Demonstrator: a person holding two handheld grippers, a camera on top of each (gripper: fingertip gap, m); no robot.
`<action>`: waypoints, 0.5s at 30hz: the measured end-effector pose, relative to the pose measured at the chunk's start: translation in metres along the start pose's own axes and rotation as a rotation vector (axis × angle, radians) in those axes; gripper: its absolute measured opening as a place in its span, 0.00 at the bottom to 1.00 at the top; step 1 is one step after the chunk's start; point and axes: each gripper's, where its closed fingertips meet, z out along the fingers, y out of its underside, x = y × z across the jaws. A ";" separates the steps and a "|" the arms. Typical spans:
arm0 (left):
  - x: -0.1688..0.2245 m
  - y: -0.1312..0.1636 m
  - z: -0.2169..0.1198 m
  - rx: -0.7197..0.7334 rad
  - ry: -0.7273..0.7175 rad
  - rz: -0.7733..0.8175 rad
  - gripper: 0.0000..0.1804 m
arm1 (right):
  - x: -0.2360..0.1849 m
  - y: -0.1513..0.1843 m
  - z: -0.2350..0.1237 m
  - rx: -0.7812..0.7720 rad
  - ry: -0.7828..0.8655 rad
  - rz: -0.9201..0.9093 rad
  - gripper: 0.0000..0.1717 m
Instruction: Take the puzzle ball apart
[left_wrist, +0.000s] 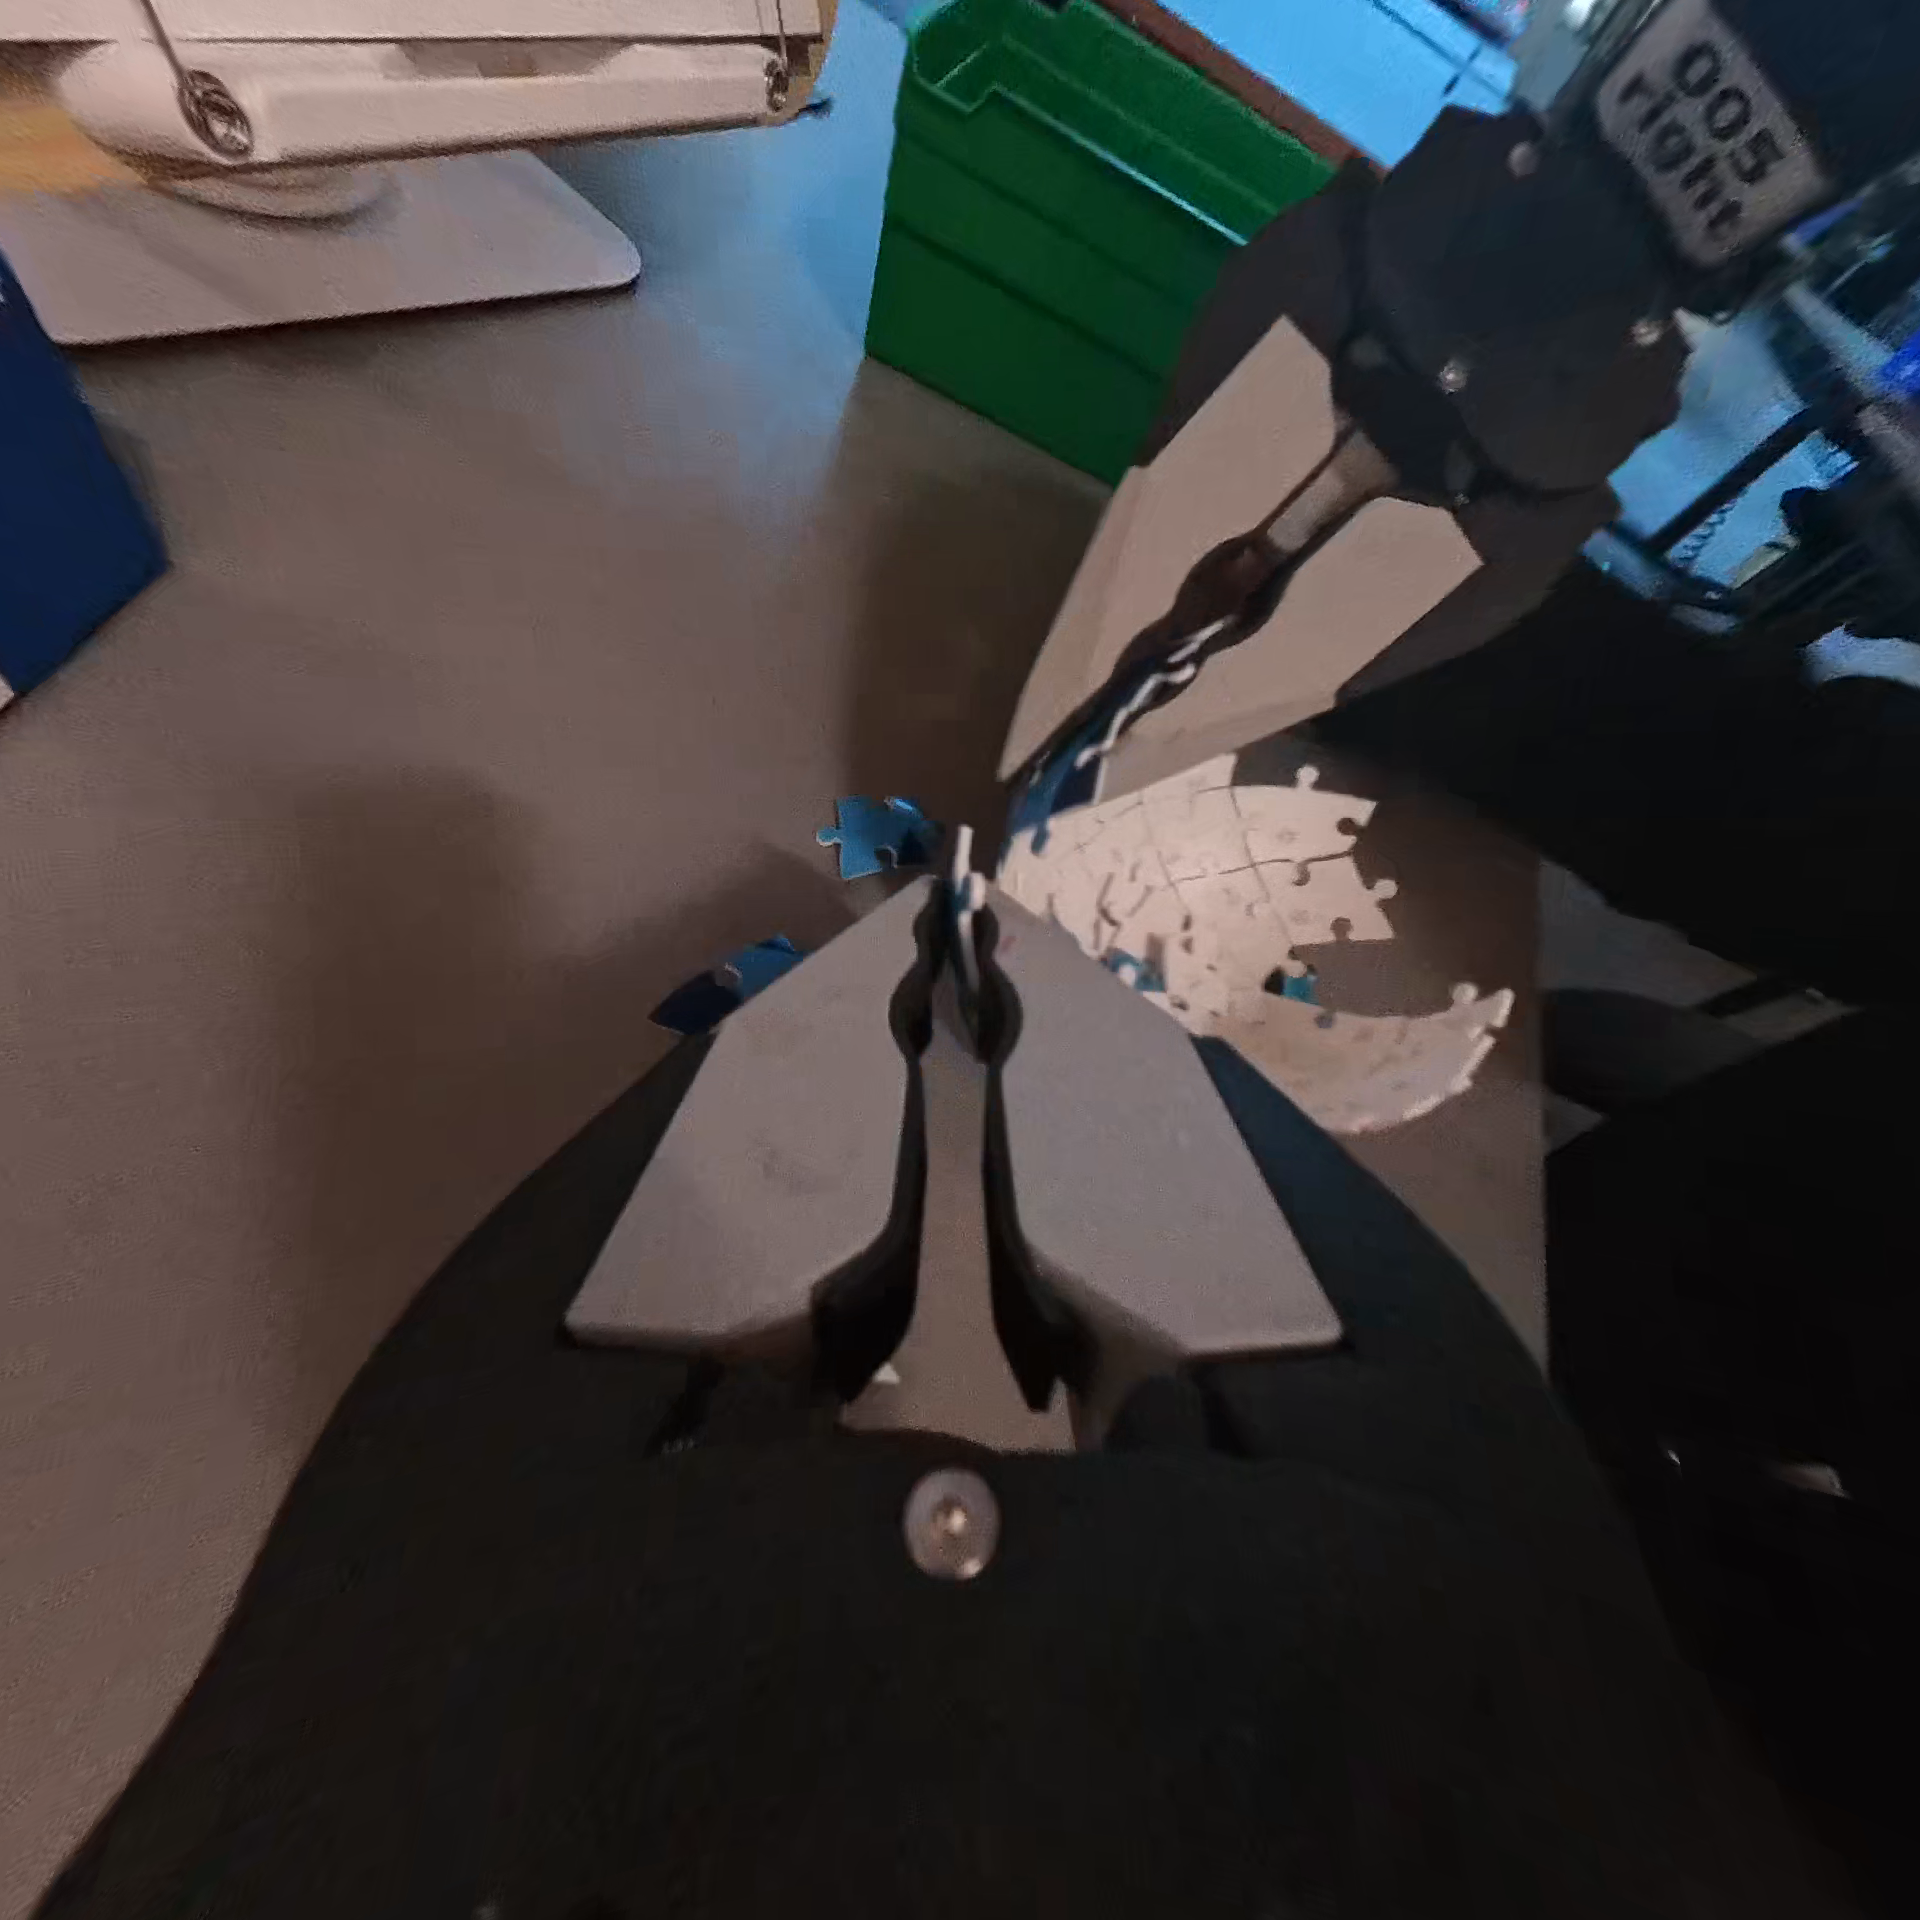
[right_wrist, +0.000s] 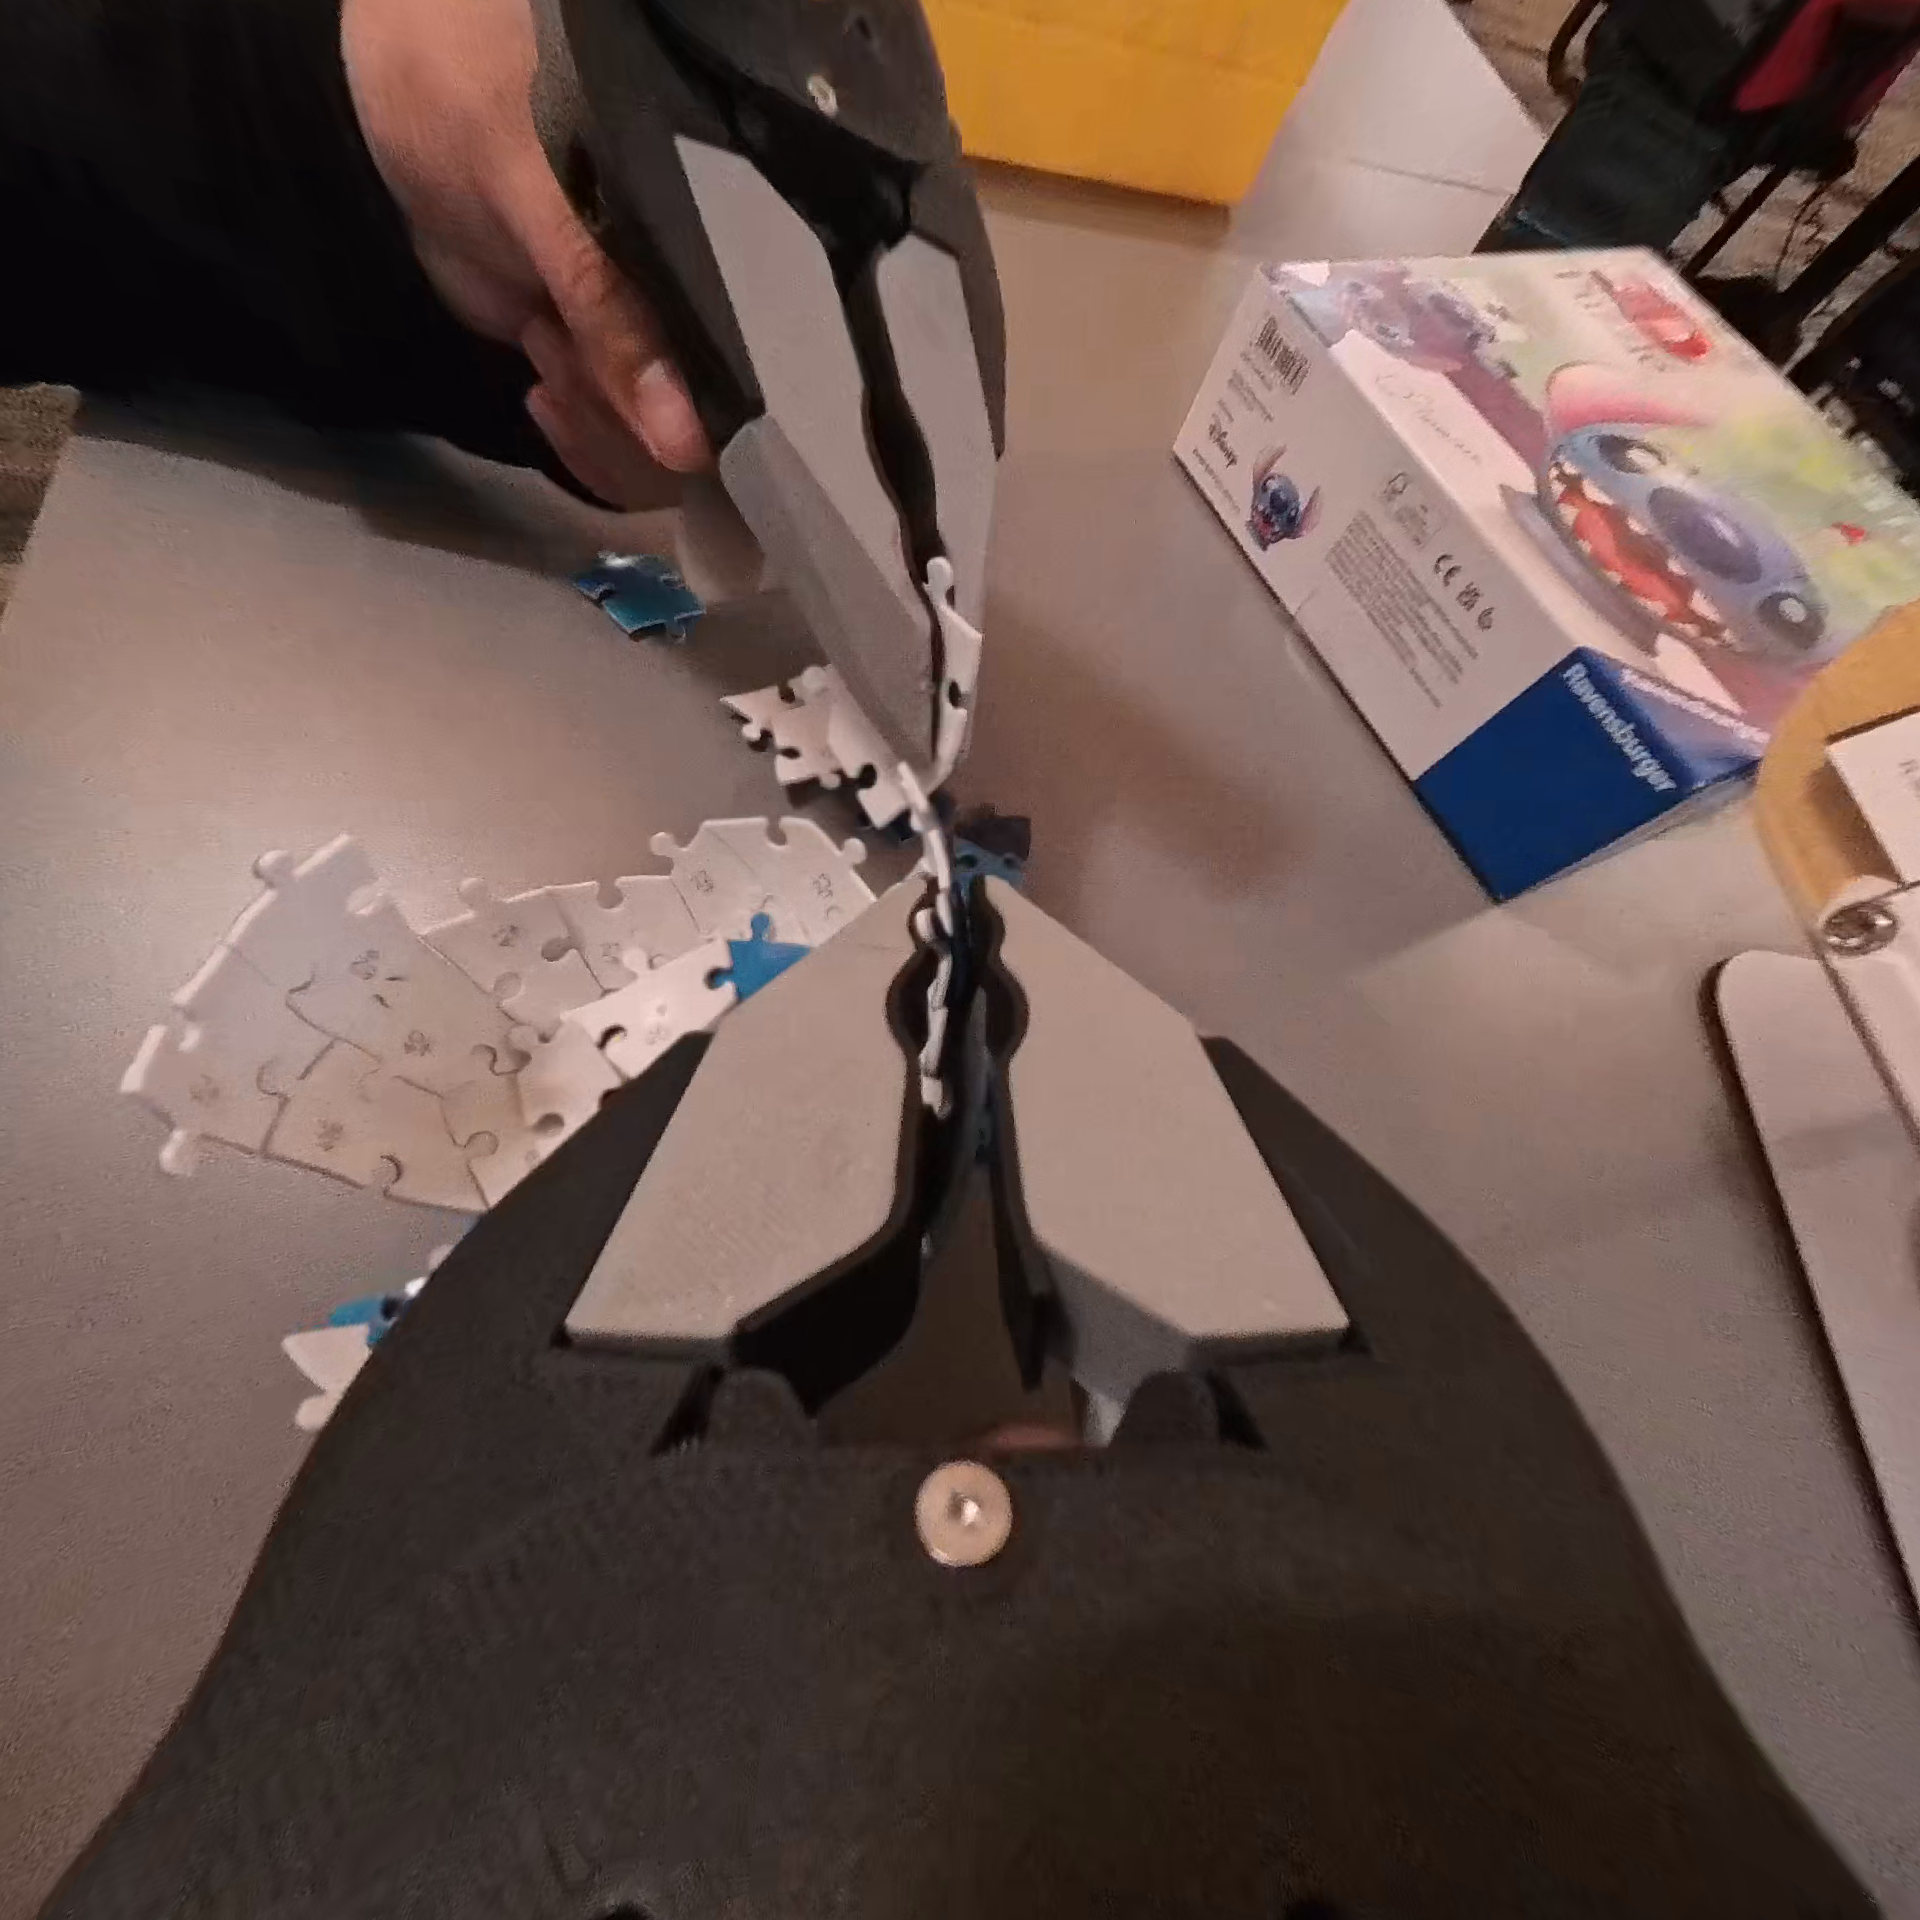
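A curved shell of joined puzzle pieces (left_wrist: 1247, 914), white inside and blue outside, lies on the grey table (left_wrist: 468, 727). It also shows in the right wrist view (right_wrist: 416, 1018). My left gripper (left_wrist: 961, 899) is shut on a thin white-and-blue puzzle piece (left_wrist: 966, 857) held edge-on beside the shell's rim. In the right wrist view that gripper (right_wrist: 940, 727) comes down from above, and its piece (right_wrist: 961, 644) meets the rim. My right gripper (right_wrist: 956, 904) is shut on the shell's rim (right_wrist: 940, 977). It also shows in the left wrist view (left_wrist: 1049, 774), clamping the rim from the upper right.
Loose blue pieces (left_wrist: 878, 836) (left_wrist: 727, 977) (right_wrist: 639, 592) lie near the shell. A green bin (left_wrist: 1039, 260), a white monitor stand (left_wrist: 312, 239) and a blue box (left_wrist: 62, 499) stand behind. A puzzle box (right_wrist: 1558, 540) stands on the right. A hand (right_wrist: 540, 270) holds the left gripper.
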 end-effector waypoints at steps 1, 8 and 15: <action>-0.001 0.002 0.001 -0.020 -0.016 0.010 0.05 | 0.001 0.004 0.004 -0.025 0.002 0.020 0.01; 0.011 0.015 0.017 -0.149 -0.042 0.225 0.06 | -0.002 0.004 0.007 0.002 -0.065 0.107 0.01; 0.010 0.013 0.026 -0.142 -0.074 0.333 0.00 | -0.005 0.004 0.003 -0.005 -0.096 0.132 0.05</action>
